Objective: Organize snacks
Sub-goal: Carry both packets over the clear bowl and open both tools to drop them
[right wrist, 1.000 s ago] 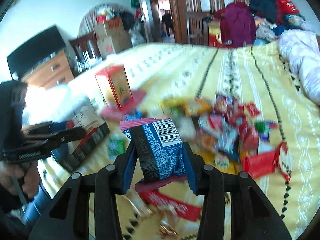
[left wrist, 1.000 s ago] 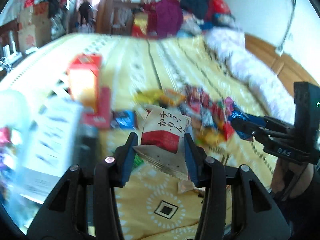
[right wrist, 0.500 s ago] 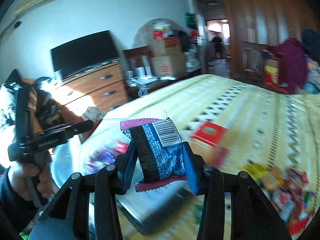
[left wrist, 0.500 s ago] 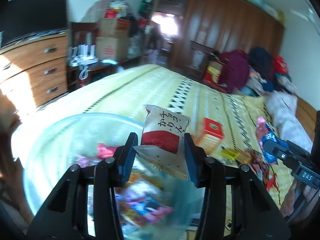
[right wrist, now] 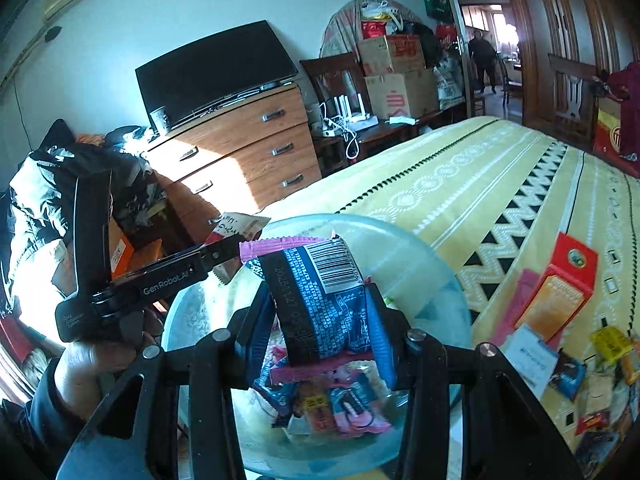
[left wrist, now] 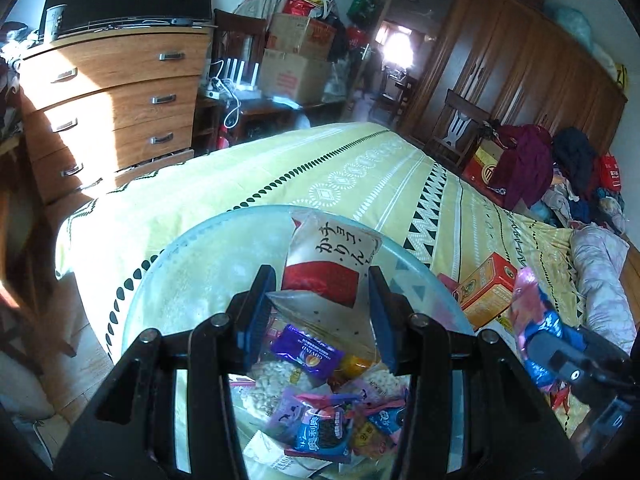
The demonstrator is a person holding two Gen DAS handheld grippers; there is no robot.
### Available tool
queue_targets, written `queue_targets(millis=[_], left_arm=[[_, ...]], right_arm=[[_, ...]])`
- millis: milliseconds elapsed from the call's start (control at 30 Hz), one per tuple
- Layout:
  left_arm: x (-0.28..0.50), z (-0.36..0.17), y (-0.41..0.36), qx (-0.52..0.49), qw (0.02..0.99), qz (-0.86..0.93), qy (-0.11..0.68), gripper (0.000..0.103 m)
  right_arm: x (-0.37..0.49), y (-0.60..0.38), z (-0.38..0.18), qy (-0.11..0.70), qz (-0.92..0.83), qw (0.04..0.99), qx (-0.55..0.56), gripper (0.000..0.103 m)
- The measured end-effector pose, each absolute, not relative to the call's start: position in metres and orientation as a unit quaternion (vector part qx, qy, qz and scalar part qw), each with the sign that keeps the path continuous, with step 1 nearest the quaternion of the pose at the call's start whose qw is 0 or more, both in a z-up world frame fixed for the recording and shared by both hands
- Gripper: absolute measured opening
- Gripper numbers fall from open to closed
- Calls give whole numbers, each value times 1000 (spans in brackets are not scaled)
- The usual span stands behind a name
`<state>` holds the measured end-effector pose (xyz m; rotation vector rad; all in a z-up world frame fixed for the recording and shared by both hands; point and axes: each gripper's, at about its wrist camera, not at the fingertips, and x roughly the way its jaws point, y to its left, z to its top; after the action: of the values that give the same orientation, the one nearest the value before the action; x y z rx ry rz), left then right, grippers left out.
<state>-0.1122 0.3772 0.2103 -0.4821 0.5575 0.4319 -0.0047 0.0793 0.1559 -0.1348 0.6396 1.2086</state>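
Left gripper clenched on white-and-red paper snack pouch, right gripper gripping blue-and-pink foil packet, both over rim of clear round plastic tub, lower centre, bare yellow patterned bedspread beyond.

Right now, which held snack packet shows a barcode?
The blue-and-pink packet in the right claw. The left claw's white-and-red packet shows handwritten-style characters instead.

snack packets in bowl, bowl on bed, box right
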Motion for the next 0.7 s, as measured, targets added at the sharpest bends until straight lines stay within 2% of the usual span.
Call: queue_targets(millis=[700], left_arm=[[-115,204,386,-236,906,198,289,47]], right_arm=[[-2,87,149,307,556,770,-63,48]])
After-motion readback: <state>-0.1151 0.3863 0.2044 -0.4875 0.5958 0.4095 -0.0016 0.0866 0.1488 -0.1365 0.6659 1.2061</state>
